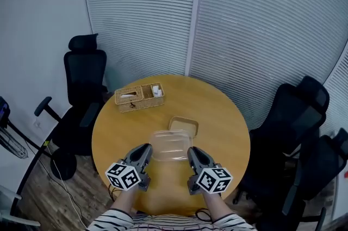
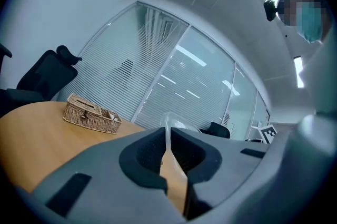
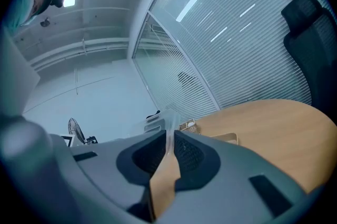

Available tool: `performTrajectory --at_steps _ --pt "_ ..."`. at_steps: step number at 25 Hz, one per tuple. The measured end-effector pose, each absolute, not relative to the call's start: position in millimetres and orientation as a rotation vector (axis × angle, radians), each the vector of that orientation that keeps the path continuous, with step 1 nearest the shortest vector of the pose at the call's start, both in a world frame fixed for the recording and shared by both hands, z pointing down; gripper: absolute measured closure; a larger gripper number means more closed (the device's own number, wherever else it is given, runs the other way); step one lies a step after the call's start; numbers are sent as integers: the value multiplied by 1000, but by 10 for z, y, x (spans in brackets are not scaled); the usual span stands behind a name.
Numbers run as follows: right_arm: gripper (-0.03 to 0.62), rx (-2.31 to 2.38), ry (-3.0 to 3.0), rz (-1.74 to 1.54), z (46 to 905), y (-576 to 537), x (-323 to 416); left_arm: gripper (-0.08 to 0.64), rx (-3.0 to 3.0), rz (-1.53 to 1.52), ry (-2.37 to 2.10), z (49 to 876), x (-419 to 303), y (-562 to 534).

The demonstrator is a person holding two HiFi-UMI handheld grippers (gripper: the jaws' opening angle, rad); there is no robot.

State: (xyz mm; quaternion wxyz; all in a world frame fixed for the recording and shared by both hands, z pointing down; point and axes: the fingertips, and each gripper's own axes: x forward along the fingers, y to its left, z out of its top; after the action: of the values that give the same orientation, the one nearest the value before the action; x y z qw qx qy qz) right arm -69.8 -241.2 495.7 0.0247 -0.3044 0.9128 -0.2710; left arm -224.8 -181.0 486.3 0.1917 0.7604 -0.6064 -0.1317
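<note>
A clear plastic box (image 1: 171, 146) sits near the front of the round wooden table (image 1: 223, 126). My left gripper (image 1: 149, 151) is shut on the box's left wall, and my right gripper (image 1: 191, 153) is shut on its right wall. In the left gripper view the thin clear wall (image 2: 176, 122) runs up between the closed jaws of the left gripper (image 2: 167, 145). The right gripper view shows the same: the right gripper (image 3: 170, 146) pinches the clear wall (image 3: 158, 120). A tan-rimmed lid (image 1: 183, 125) lies flat just beyond the box.
A wicker basket (image 1: 140, 97) with small items stands at the table's back left. Black office chairs stand at the left (image 1: 85, 69) and right (image 1: 296, 110) of the table. Blinds behind glass walls (image 1: 217, 18) close off the back.
</note>
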Motion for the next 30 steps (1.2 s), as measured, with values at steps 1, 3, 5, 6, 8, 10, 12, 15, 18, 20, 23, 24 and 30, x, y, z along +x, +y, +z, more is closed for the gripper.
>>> performTrajectory --at_steps 1,3,5,6,8,10,12,15,18,20,23,24,30 --pt "528 -931 2829 -844 4969 -2363 -691 509 2126 -374 -1711 4871 -2236 -1750" --pt "528 -912 2842 -847 4983 -2272 -665 509 2111 -382 -1728 4885 -2204 -1640" --pt "529 -894 2854 -847 4993 -2199 -645 511 2101 -385 -1743 4895 -2177 -1550" --pt "529 -887 2859 -847 5000 -2167 -637 511 2097 -386 -1749 4901 -2166 -1510" --pt "529 -874 2869 -852 5022 -2096 -617 511 2086 -392 -1760 4913 -2143 -1432" --pt "529 -860 2879 -860 5050 -2024 -597 511 2068 -405 -1773 4927 -2118 -1353" --pt "529 -846 2890 -866 5077 -1967 -573 512 2052 -414 -1788 4943 -2087 -1285" --pt "531 -831 2902 -875 5118 -1902 -534 512 2037 -413 -1802 4976 -2041 -1201" --pt "531 -817 2911 -877 5151 -1849 -516 512 2024 -411 -1815 5010 -2018 -1134" --pt "531 -812 2912 -883 5171 -1830 -494 512 2016 -411 -1821 5024 -1995 -1110" --pt "531 -807 2911 -893 5179 -1819 -469 512 2012 -407 -1825 5029 -1970 -1097" --pt "531 -807 2911 -894 5178 -1817 -468 512 2013 -404 -1824 5029 -1969 -1095" --pt "531 -807 2914 -891 5195 -1818 -473 512 2014 -398 -1821 5050 -1973 -1099"
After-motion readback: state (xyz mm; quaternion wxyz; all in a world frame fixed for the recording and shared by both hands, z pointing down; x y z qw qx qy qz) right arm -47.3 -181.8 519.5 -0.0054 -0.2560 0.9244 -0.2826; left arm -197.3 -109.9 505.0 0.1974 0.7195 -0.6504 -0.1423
